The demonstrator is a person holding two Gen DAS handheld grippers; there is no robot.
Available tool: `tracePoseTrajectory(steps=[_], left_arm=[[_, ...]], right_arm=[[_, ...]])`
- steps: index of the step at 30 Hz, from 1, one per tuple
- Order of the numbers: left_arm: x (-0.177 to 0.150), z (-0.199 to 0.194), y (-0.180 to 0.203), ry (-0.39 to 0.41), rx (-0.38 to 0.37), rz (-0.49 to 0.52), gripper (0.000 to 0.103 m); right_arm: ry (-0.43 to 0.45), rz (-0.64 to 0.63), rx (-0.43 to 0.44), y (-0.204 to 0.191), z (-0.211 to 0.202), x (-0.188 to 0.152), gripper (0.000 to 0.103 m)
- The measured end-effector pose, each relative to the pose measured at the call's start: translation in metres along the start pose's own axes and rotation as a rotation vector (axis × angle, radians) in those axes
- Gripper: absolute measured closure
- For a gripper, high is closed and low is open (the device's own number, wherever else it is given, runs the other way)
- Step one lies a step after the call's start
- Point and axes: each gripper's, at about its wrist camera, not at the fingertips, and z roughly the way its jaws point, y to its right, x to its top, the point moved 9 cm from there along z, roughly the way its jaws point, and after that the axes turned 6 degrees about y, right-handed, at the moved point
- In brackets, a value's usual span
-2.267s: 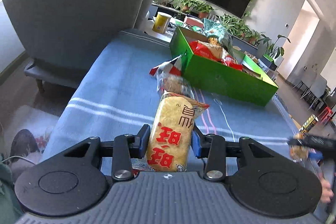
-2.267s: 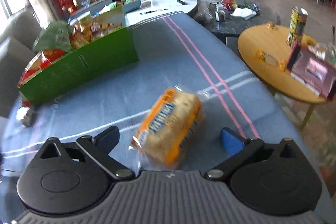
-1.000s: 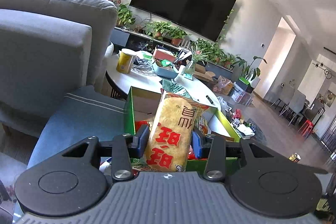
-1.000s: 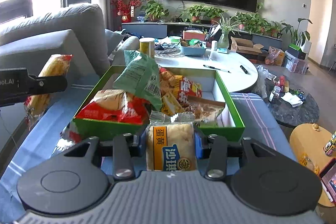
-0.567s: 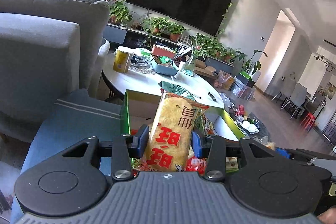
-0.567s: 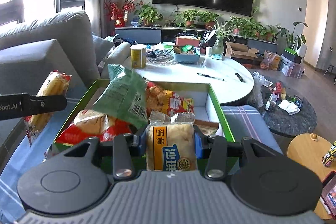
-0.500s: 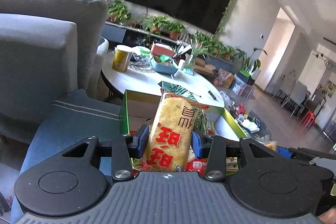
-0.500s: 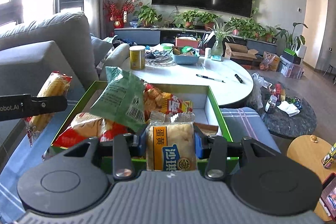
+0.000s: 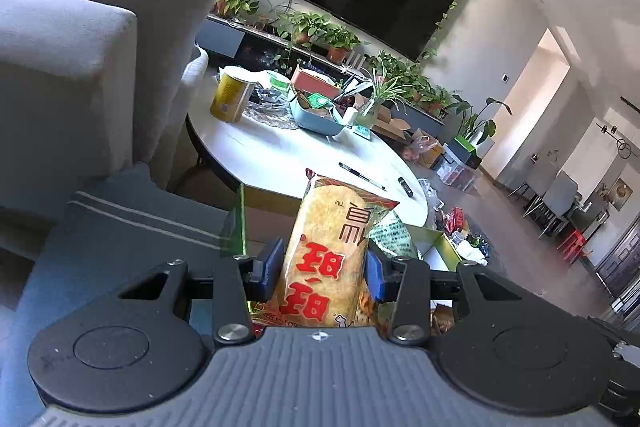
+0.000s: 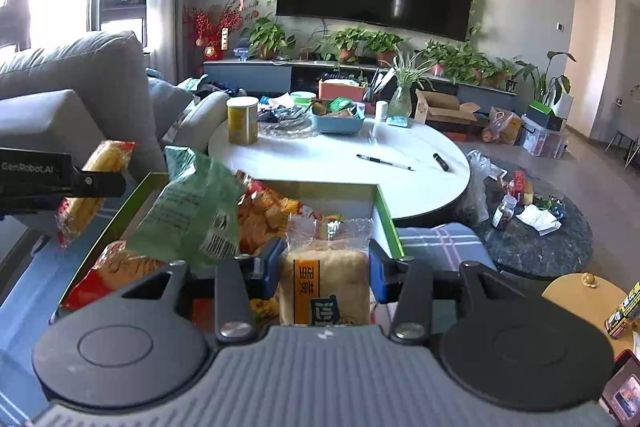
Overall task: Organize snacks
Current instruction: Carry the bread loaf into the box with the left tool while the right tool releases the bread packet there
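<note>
Both packets have come off the blue-grey cloth and now ride above the green box, which earlier lay far ahead. Clenched in the left gripper is the yellow packet with red characters, upright, pinched low across its width at the box's left end. Over the near wall, the right gripper grasps the clear-wrapped cake packet the same way. Both look light, soft and crinkly, their film probably slippery and the contents crushable, so a gentle hold across the filled middle seems wiser than the flimsy sealed ends. Bags already crowd the box, the green bag on top.
</note>
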Motion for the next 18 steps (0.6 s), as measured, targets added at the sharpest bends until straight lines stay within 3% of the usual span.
tracePoseTrajectory(steps=[4,9,14,18], left_arm=[[0.001,0.018,-0.001,-0.024,0.008,-0.019,0.061],[0.005,0.031,0.000,-0.033,0.031,-0.025,0.048],[0.018,0.007,0.006,0.037,0.029,0.016,0.029],[0.023,-0.024,0.005,0.088,0.032,0.054,0.024]], right_arm=[[0.012,0.002,-0.002,0.000,0.003,0.006,0.031],[0.029,0.012,-0.005,0.000,0.006,0.013,0.031],[0.032,0.012,-0.003,0.001,0.010,0.016,0.031],[0.031,0.027,0.022,0.001,0.019,0.021,0.031]])
